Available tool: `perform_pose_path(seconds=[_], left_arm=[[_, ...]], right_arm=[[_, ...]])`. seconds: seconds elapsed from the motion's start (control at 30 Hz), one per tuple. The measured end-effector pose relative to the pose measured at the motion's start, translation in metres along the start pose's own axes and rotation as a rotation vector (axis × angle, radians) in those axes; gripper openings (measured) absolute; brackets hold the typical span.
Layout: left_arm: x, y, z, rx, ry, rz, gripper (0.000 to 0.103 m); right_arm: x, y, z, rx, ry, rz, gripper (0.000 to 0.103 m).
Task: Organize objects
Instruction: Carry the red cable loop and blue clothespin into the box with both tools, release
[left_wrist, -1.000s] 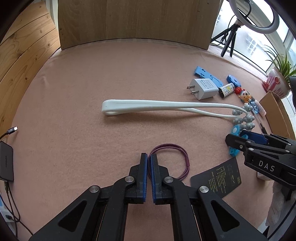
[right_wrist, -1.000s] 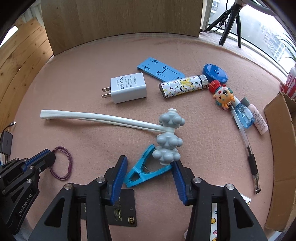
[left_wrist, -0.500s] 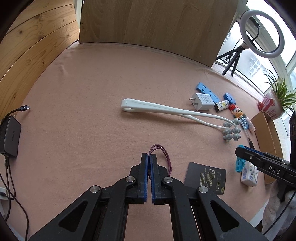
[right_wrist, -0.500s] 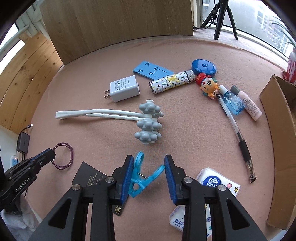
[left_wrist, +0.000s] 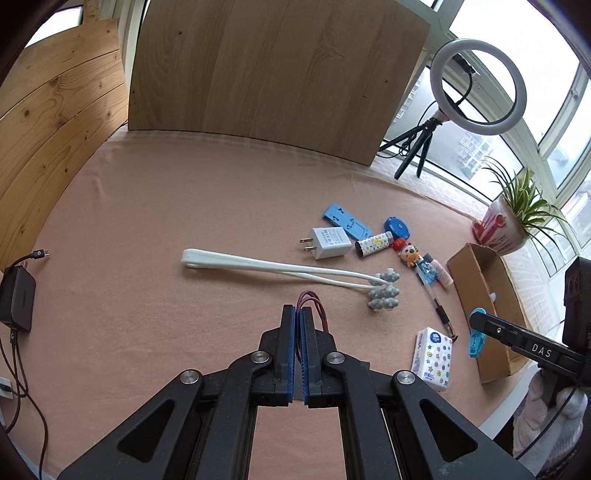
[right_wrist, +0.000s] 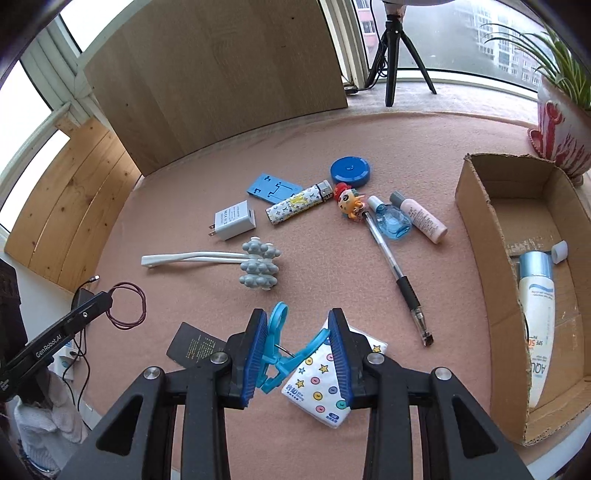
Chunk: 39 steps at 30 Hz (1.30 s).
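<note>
Left gripper (left_wrist: 298, 314): jaws closed to a narrow slit, pinching the maroon hair tie (left_wrist: 314, 306), which hangs clear above the surface (left_wrist: 147, 240); in the right wrist view the same loop (right_wrist: 127, 304) dangles from the tip of that gripper (right_wrist: 105, 297).

Right gripper (right_wrist: 297, 325): jaws part-way closed, gripping the blue clothes peg (right_wrist: 286, 350) across its two handles, off the surface. Directly beneath lies a tissue pack (right_wrist: 321, 391) with star and button print; a black card (right_wrist: 194, 343) lies just to its left.

Beyond the grippers, a white-handled massage roller (right_wrist: 255, 266) with grey knobbed wheels rests flat. A clear pen (right_wrist: 397, 273) with a cartoon topper lies diagonally to its right.

Farther back, in a loose row: white charger plug (right_wrist: 234, 219), blue phone stand (right_wrist: 273, 188), patterned lighter (right_wrist: 299, 203), round blue case (right_wrist: 350, 170), small blue bottle (right_wrist: 393, 221), pink tube (right_wrist: 423, 218) touching it.

At the right edge, an open cardboard box (right_wrist: 476, 206) holds a sunscreen tube (right_wrist: 535, 317) and a small white cap (right_wrist: 559, 251).

Far side: upright wooden board (right_wrist: 221, 74), tripod (right_wrist: 393, 48), potted plant (right_wrist: 561, 125).
</note>
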<state>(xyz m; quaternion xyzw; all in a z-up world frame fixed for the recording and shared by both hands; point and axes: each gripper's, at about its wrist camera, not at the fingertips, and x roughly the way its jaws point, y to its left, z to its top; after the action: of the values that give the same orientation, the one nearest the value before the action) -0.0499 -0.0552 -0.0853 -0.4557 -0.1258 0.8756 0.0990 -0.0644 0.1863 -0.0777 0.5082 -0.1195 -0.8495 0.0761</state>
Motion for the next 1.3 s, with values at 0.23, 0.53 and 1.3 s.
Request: perform_pose_path(seconds=[0.23, 0.53, 1.3], left_arm=[[0.013, -0.072, 0.008, 0.084, 0.003, -0.083, 0.002], [0.043, -0.175, 0.011, 0.2, 0.021, -0.214, 0.002], [0.109, -0.342, 0.001, 0.363, 0.069, -0.373, 0.009]], right_arm=[[-0.042, -0.054, 0.005, 0.08, -0.069, -0.047, 0.031], [-0.086, -0.126, 0.004, 0.16, -0.136, -0.137, 0.031], [-0.112, -0.223, -0.009, 0.234, -0.143, -0.191, 0.033]])
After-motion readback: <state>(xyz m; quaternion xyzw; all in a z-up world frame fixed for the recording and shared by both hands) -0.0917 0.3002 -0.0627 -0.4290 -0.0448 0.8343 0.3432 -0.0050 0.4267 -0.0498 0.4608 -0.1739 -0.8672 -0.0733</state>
